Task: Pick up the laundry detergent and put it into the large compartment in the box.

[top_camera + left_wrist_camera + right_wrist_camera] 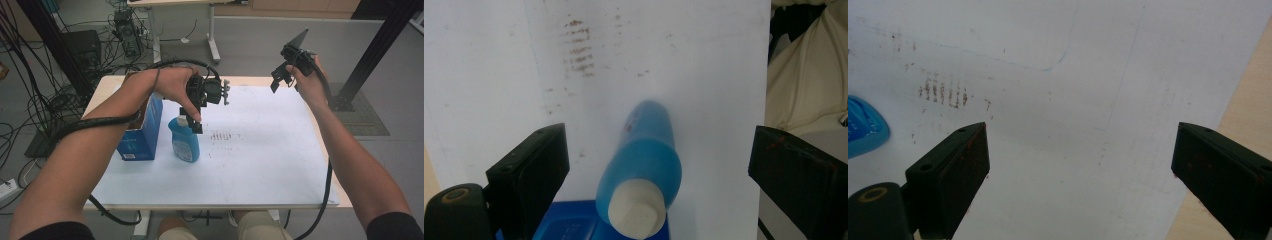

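Blue bottle (pixel 184 140) is standing left of centre on the worktop (pixel 260 160), left gripper (pixel 196 120) hovering above its white cap (pixel 636 212), jaws spread. Looking slick, rigid plastic, so grip the neck. Right gripper (pixel 281 80) is idling upper right, jaws spread.

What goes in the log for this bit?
left gripper: open, above blue bottle | right gripper: open, raised, empty

- A lab or robotics test room, not a home.
- Loose black cables (pixel 30 100) sprawl over the grey floor (pixel 250 45).
- Electronic gear (pixel 127 32) sits on the floor behind the desk (pixel 260 165).
- Black metal frame posts (pixel 380 45) stand beside the white-topped desk.
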Demonstrator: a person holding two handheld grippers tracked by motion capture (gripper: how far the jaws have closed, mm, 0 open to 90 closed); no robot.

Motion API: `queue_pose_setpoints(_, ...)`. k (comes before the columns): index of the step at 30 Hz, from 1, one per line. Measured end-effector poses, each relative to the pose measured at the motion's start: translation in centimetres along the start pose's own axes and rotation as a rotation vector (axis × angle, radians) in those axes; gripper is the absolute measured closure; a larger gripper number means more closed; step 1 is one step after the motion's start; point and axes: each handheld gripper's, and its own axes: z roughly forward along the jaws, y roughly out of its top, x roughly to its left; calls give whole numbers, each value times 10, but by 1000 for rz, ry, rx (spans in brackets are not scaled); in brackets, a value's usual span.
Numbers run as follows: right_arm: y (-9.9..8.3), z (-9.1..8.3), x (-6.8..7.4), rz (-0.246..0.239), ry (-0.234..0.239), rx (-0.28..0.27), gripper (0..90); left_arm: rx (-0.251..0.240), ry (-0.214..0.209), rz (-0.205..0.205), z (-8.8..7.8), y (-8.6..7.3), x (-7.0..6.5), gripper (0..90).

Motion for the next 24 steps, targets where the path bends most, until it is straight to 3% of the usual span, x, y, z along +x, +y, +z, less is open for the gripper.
queue_pose_setpoints(24,0,0,6,11,-16,6,86,8,22,-27,-10,-29,-5,96)
